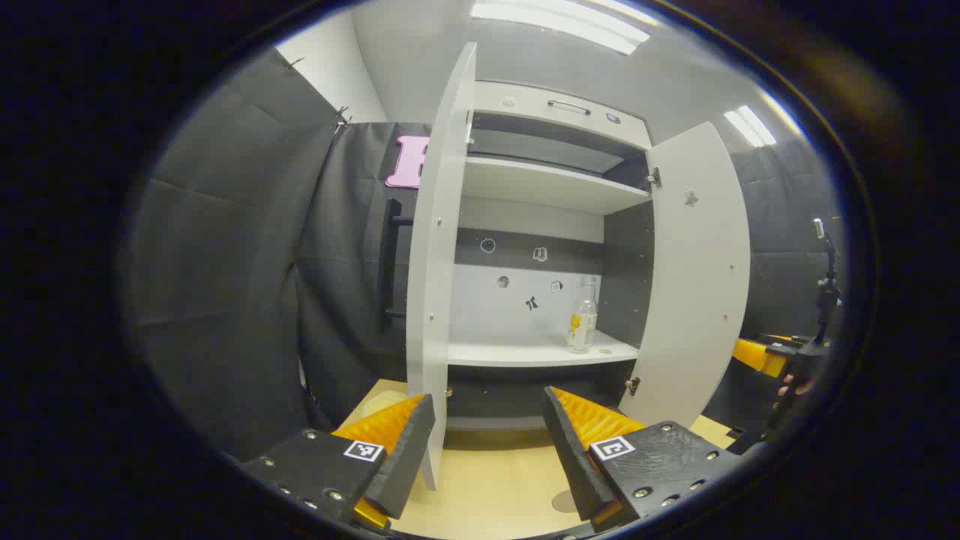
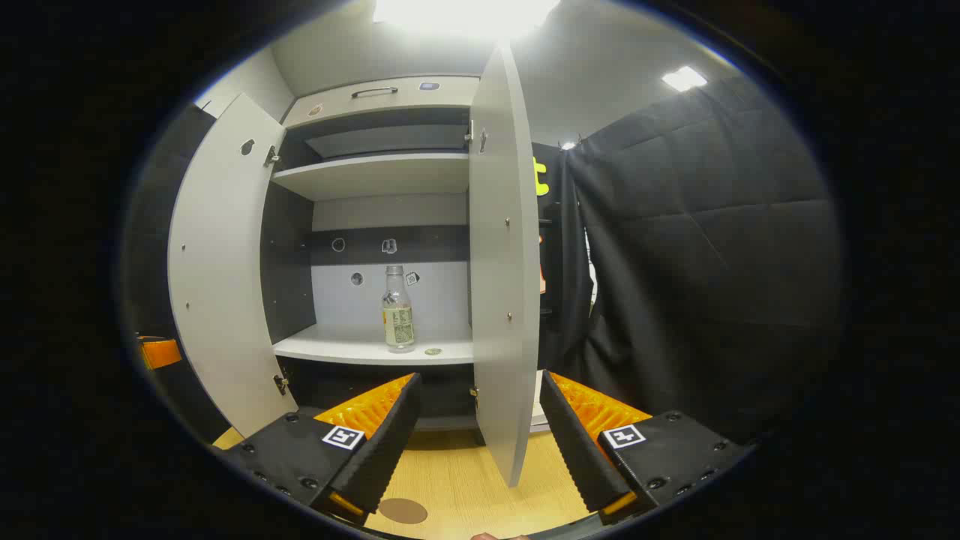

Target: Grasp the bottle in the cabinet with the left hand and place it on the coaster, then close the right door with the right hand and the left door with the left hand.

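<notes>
Both cabinet doors stood open, the bottle (image 1: 583, 325) upright on the lower shelf (image 1: 525, 352); left tool (image 1: 487, 442) and right tool (image 2: 480, 435) were spread apart, empty, above the bench (image 2: 457, 480).

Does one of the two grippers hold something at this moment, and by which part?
Nothing is held. The left gripper and the right gripper are both open and empty; the bottle stands untouched on the cabinet shelf.

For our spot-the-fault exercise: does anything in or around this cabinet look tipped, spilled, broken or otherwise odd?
Nothing stands out. The bottle stands upright on the cabinet's lower shelf, with no spill around it. Both cabinet doors, the left door and the right door, hang open and look straight. The round coaster lies flat on the wooden tabletop.
</notes>
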### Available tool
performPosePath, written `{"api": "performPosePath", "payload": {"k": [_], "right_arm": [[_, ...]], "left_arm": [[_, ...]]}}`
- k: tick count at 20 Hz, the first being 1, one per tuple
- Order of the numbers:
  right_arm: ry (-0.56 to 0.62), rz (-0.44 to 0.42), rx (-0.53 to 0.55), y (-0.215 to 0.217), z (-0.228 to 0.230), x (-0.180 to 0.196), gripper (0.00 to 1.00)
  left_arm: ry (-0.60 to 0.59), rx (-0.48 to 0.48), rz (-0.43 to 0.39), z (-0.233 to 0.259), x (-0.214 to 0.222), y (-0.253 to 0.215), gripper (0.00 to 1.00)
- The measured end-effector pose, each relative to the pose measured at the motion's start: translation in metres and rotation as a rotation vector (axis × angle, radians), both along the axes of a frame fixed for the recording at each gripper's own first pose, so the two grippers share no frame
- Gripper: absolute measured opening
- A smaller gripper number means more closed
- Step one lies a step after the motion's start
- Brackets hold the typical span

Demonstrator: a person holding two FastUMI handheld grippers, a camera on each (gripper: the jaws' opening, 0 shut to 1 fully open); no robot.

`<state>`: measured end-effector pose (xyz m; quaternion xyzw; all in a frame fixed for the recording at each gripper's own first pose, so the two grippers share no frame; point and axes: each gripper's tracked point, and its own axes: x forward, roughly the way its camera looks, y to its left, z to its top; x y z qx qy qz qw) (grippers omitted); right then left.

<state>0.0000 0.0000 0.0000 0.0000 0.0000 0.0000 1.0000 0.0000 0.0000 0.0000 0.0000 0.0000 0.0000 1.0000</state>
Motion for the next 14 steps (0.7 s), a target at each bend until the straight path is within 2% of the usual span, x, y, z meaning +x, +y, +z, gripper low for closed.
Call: {"api": "performPosePath", "payload": {"k": [6,7,11,12,14], "right_arm": [[0.008,-0.013,-0.012,-0.004,-0.002,-0.001,1.0],[0.009,-0.02,-0.006,-0.007,-0.003,-0.002,0.99],[0.005,-0.051,0.015,-0.018,0.002,-0.006,1.0],[0.003,-0.054,0.014,-0.019,0.003,-0.006,1.0],[0.002,-0.055,-0.004,-0.019,0.005,-0.006,0.99]], "left_arm": [[0.006,-0.007,-0.037,-0.006,-0.004,-0.017,0.92],[0.0,-0.01,-0.046,-0.006,-0.003,-0.02,0.84],[0.007,-0.001,-0.061,-0.011,0.001,-0.027,0.84],[0.008,-0.001,-0.064,-0.01,0.002,-0.028,0.88],[0.008,0.001,-0.07,-0.01,0.004,-0.029,0.84]]}}
